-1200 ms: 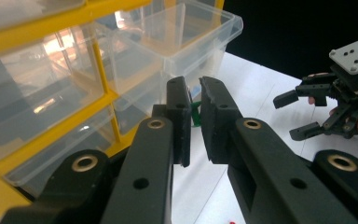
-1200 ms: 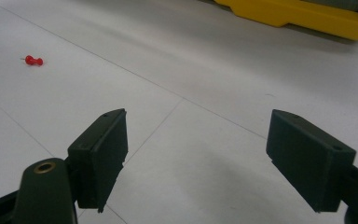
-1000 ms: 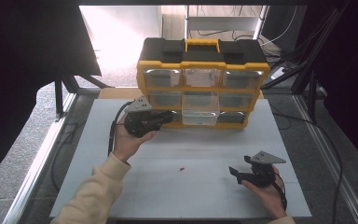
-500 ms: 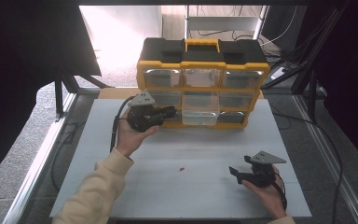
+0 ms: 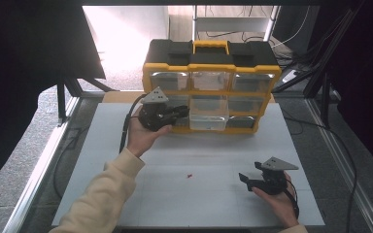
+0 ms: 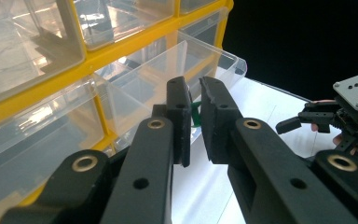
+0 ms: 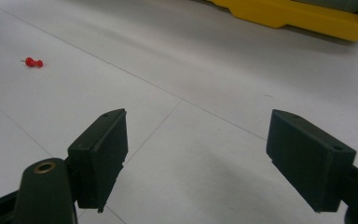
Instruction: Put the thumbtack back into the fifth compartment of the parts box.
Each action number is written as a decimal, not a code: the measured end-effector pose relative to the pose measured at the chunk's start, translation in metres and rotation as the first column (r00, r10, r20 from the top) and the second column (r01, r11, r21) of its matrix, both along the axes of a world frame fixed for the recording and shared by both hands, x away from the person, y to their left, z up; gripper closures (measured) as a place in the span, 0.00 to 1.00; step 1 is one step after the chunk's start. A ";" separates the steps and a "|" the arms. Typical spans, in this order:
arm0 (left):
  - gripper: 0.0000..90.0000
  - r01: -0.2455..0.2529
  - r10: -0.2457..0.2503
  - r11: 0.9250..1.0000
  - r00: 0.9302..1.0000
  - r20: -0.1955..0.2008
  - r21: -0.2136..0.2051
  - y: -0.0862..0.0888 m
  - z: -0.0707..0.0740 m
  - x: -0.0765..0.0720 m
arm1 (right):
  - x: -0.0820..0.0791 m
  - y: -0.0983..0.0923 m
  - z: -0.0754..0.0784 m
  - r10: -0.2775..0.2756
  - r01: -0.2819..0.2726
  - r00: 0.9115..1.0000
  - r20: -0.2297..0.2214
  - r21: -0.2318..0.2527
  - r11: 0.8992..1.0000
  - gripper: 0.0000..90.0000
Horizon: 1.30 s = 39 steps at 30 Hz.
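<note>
- Pushpin, green, is sitting pinched between the nearly closed jaws of the left gripper; only a sliver of it is showing in the narrow gap between the pads in the left gripper view.
- Left gripper is being held in the person's left hand at about ten o'clock from the worktop's middle, its jaws pointing toward three o'clock at the pulled-out clear drawer.
- That drawer is jutting out of the middle column of the yellow organizer, and the pinched pushpin is hanging just in front of its near wall; whether it is touching the plastic cannot be told.
- The organizer, with its black top and yellow handle, is standing at twelve o'clock on the white worktop, and its other clear drawers are sitting pushed in.
- A red pushpin is lying on its side near the worktop's middle, well apart from both grippers; it is also showing at ten o'clock in the right gripper view.
- Right gripper is resting in the right hand at about four o'clock, jaws spread wide with nothing between them, over bare worktop.
</note>
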<state>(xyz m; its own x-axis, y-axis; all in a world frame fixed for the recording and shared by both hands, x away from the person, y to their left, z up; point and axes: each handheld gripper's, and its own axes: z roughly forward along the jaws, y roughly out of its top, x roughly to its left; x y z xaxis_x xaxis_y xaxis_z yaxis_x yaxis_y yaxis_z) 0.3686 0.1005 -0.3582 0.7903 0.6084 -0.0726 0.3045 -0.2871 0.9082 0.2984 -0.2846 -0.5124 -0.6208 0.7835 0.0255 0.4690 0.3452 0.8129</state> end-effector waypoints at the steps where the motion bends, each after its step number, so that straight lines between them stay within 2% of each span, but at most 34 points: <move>1: 0.91 0.001 -0.001 1.000 1.000 0.001 0.001 -0.001 0.001 0.001 | 0.000 0.000 0.000 -0.001 0.001 1.000 0.001 0.000 1.000 0.23; 19: 0.91 -0.002 0.002 1.000 1.000 -0.015 0.010 -0.021 0.003 0.019 | 0.000 0.000 0.000 -0.001 0.001 1.000 0.002 0.003 1.000 0.23; 24: 0.91 -0.003 0.004 1.000 1.000 -0.023 0.030 -0.030 0.002 0.026 | 0.000 0.000 0.000 0.000 0.000 1.000 0.002 0.003 1.000 0.23; 33: 0.90 -0.013 0.014 0.999 0.999 -0.028 0.040 -0.042 0.000 0.038 | 0.000 -0.001 0.000 0.001 -0.001 1.000 0.004 0.003 1.000 0.23; 39: 0.88 -0.022 0.022 1.000 0.999 -0.036 0.015 -0.042 -0.002 0.043 | 0.000 -0.001 0.000 0.001 -0.001 1.000 0.003 0.003 1.000 0.23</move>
